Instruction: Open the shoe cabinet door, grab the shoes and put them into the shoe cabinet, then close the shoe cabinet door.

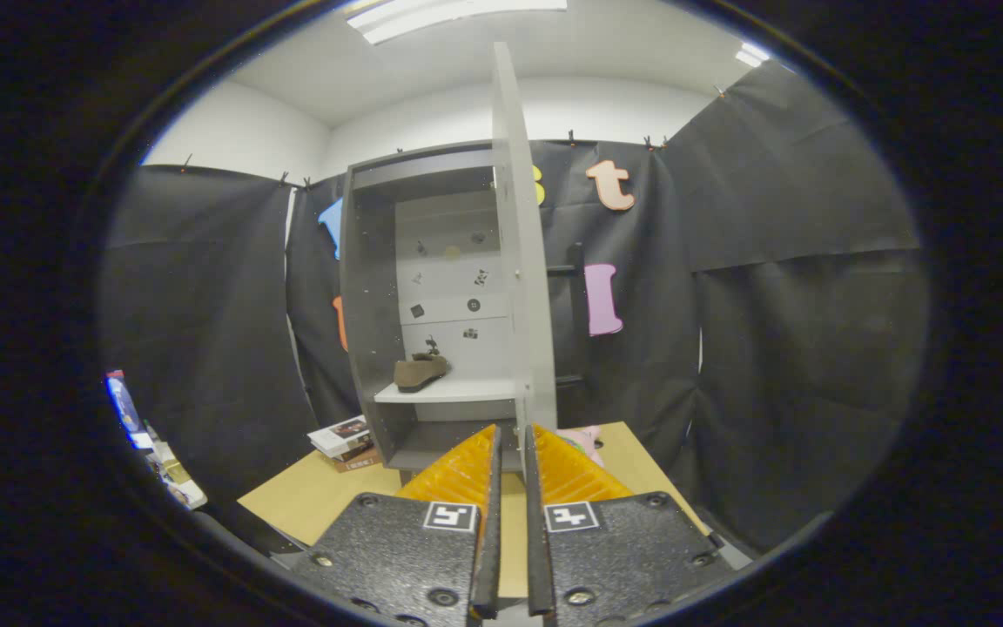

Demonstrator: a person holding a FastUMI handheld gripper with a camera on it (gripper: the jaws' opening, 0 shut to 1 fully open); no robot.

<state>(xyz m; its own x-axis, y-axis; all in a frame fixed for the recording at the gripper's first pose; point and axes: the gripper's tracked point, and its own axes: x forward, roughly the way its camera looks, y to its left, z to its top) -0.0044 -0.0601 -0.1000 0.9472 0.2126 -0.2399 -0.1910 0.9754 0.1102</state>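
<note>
A grey shoe cabinet stands upright on a tan tabletop, its long axis vertical and its open front turned toward the camera. Its door is swung out so that it is seen nearly edge-on, a tall thin slab running from above the cabinet's top down to just ahead of the fingertips. On the pale shelf inside lies a single brown shoe, a low slip-on; it lies across the shelf, roughly parallel to the shelf's front edge, though which end is the toe I cannot tell. The gripper points at the door's lower edge with its fingers drawn close together, only a narrow slit between them and nothing held in it. Small dark stickers dot the cabinet's back panel; no writing on them is legible. Left of the cabinet a short stack of books rests on the tabletop.
</note>
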